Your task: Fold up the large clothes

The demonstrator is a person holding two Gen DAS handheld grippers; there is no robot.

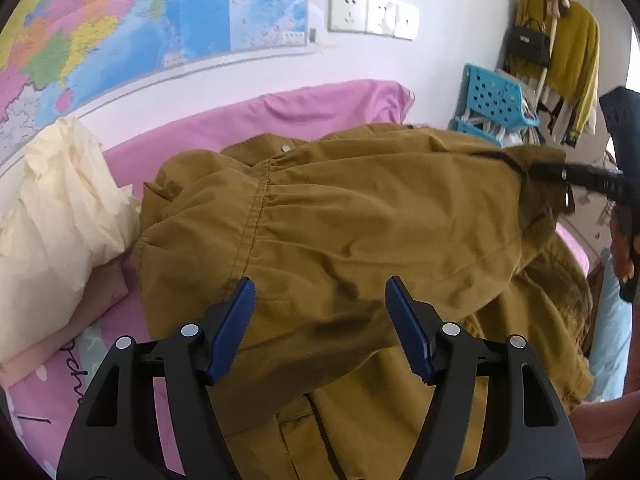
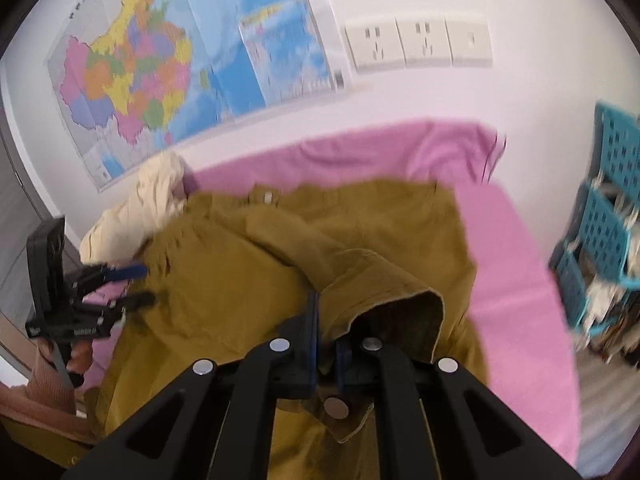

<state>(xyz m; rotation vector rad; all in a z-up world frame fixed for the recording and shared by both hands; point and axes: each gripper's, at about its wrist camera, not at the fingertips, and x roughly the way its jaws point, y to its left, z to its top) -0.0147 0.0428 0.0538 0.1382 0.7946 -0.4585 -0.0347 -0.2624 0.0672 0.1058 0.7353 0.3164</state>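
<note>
Mustard jacket (image 1: 360, 220) spread on the pink-sheeted bed (image 1: 320, 104), one tool gripping it, the other spread wide.

The right tool (image 2: 326, 320) has its fingers pinched together on a cuffed fold of the jacket, lifting that part above the rest of the cloth. The left tool (image 1: 320, 304) hovers over the jacket with its blue-padded fingers (image 1: 236, 316) apart, holding nothing. A cream bundle (image 1: 60, 208) lies on the bed beside the jacket, below a wall map (image 1: 140, 20). A blue basket rack (image 1: 496, 100) stands past the bed's far end.

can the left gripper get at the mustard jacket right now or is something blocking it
Probably yes. The left hand-held gripper is open right over the mustard jacket, with nothing between its fingers and the cloth. The right hand-held gripper pinches a fold off to one side.
</note>
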